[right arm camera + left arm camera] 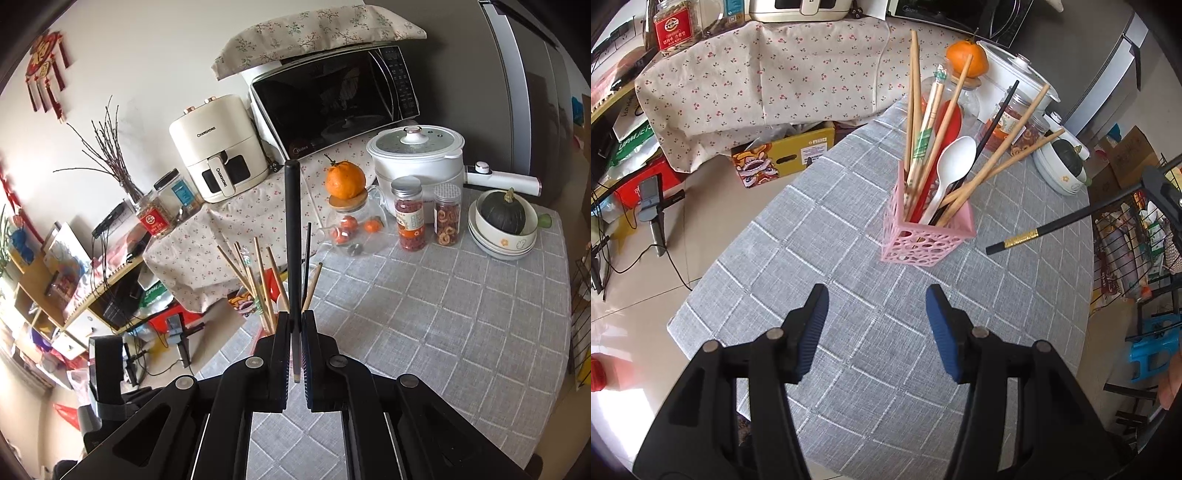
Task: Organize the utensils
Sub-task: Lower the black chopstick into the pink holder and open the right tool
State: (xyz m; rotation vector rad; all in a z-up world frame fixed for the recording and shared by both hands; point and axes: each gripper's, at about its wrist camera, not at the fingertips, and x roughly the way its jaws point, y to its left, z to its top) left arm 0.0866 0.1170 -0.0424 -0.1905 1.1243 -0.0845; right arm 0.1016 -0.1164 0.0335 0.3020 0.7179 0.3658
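A pink perforated utensil holder (925,236) stands on the grey checked tablecloth (798,236). It holds several wooden chopsticks (916,107), a white plastic spoon (951,166), a red utensil and a black chopstick. My left gripper (877,299) is open and empty, a little in front of the holder. My right gripper (295,317) is shut on a black chopstick (293,236) with a gold band (1021,238); it hangs above the table to the right of the holder. The holder's utensils (258,280) show just beyond the right gripper.
At the table's far end stand a glass jar topped with an orange (345,181), two spice jars (408,214), a white electric pot (417,155) and stacked bowls with a dark squash (504,214). A wire rack (1137,236) stands to the right. Boxes lie on the floor at left.
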